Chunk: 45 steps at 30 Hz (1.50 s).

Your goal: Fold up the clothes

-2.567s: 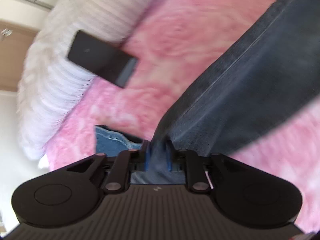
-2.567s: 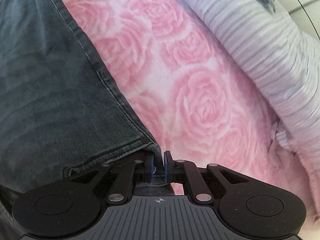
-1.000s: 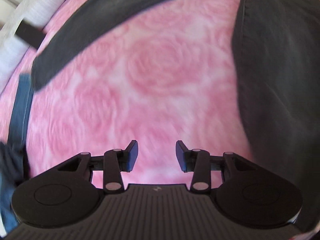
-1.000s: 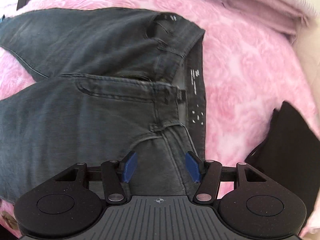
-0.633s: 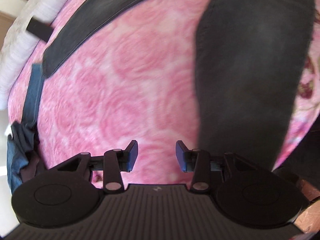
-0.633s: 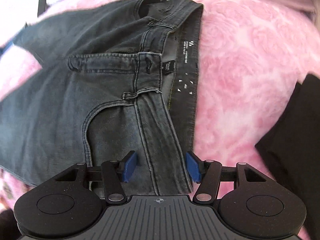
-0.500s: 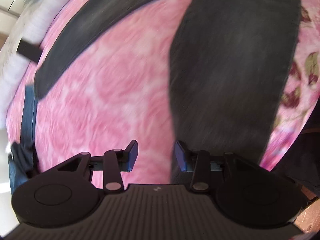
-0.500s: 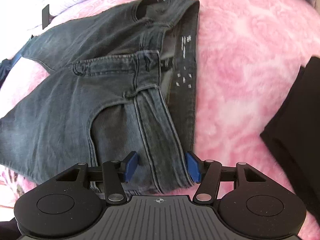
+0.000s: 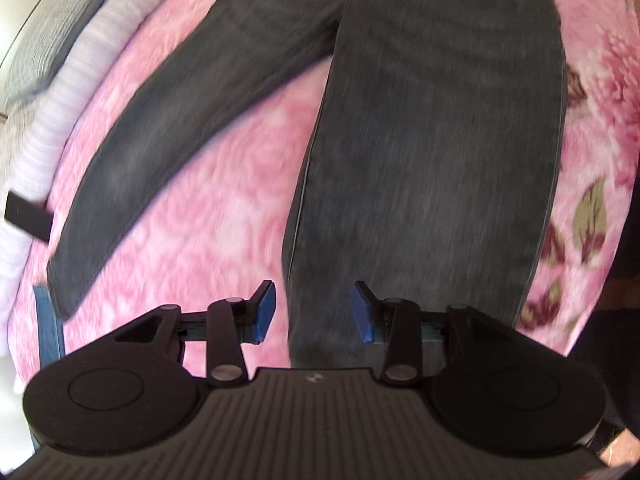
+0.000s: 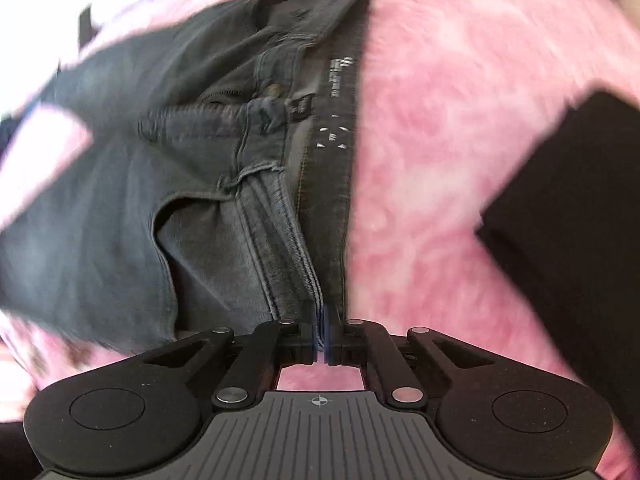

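Dark grey jeans lie spread on a pink rose-patterned blanket, their two legs splayed apart in the left wrist view. My left gripper stands open just above the near leg's hem, whose left edge runs between the blue pads without touching them. In the right wrist view the jeans show their open waistband and pocket. My right gripper is shut on the near corner of the waistband, with denim pinched between its pads.
A black garment lies on the blanket at the right. A blue garment and a black flat object sit at the far left. White striped bedding and a grey pillow border the far side.
My right gripper went from open over the waistband to shut on its near corner. The left gripper slid sideways across the blanket until the near leg's hem came under its open jaws.
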Tool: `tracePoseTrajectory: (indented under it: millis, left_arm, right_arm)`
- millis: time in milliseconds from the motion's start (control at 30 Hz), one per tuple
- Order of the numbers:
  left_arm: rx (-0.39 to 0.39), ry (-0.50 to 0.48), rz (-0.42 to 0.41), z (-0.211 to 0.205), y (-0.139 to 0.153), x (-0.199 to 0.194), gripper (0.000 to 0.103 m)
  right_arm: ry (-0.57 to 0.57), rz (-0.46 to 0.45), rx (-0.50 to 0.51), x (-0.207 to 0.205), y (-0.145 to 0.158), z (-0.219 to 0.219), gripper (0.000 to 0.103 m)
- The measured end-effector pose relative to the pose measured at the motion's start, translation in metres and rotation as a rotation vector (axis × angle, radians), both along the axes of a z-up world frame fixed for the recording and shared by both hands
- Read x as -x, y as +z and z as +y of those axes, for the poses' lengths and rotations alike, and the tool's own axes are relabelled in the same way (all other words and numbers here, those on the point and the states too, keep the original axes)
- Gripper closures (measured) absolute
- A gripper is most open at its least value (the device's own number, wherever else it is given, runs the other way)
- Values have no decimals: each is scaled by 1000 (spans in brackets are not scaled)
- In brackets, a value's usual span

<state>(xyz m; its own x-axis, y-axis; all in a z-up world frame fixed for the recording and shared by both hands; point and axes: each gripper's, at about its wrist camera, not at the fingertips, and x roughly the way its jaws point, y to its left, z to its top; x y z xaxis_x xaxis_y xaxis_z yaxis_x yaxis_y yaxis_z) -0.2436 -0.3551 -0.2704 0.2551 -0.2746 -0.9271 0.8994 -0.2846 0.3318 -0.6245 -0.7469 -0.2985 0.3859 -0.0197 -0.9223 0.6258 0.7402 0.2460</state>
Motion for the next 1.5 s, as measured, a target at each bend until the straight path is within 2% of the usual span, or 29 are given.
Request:
tracePoseTrajectory:
  millis: [67, 133, 200, 300, 433, 533, 633, 733, 833, 867, 900, 967, 1100, 1167, 1267, 1367, 1433, 1467, 1500]
  left_arm:
    - [20, -15, 16, -13, -3, 6, 66]
    - [43, -45, 39, -32, -8, 16, 66]
    - [71, -88, 69, -54, -11, 27, 66]
    - [130, -160, 127, -97, -15, 47, 66]
    - [228, -204, 225, -158, -16, 70, 66]
    - [269, -260, 285, -200, -24, 90, 66]
    - [291, -333, 309, -229, -34, 109, 66]
    - [301, -328, 354, -254, -43, 115, 66]
    - [294, -298, 416, -278, -51, 117, 66]
    - [283, -294, 441, -284, -53, 118, 66]
    - [267, -296, 457, -291, -56, 119, 66]
    - [229, -312, 476, -300, -63, 122, 66]
    - [164, -318, 511, -309, -74, 120, 66]
    - [141, -327, 535, -312, -79, 116, 67]
    - [120, -356, 553, -315, -83, 113, 67]
    - [177, -361, 538, -315, -79, 111, 68]
    - [208, -394, 559, -312, -72, 114, 68]
    - [233, -409, 571, -308, -65, 114, 68]
    - [247, -407, 582, -305, -59, 114, 68]
  right_arm:
    - [21, -53, 34, -7, 15, 0, 102]
    - [42, -108, 67, -21, 26, -4, 96]
    - [42, -161, 60, -37, 26, -16, 96]
    - [25, -217, 36, -66, 12, -37, 95]
    - [-8, -255, 14, -96, -13, -70, 95]
    - [-32, -266, 6, -110, -28, -90, 95]
    - [-21, -263, -31, -115, -40, -103, 95]
    - [-4, -244, -54, -113, -48, -107, 96]
    - [-21, -278, -38, -107, -47, -104, 95]
    - [-22, -283, -28, -105, -45, -102, 91]
    - [-24, -290, -30, -102, -44, -101, 81]
    - [-36, -310, -55, -100, -43, -100, 70]
    - [-56, -325, -77, -109, -46, -106, 60]
    - [-54, -325, -97, -116, -51, -110, 60]
    - [-70, -355, -181, -123, -59, -120, 60]
    - [-64, -356, -236, -128, -65, -130, 61]
    - [-51, -328, -225, -127, -62, -133, 88]
    - [-39, -312, -211, -124, -60, -132, 96]
    - [-36, -310, -222, -120, -58, -134, 98]
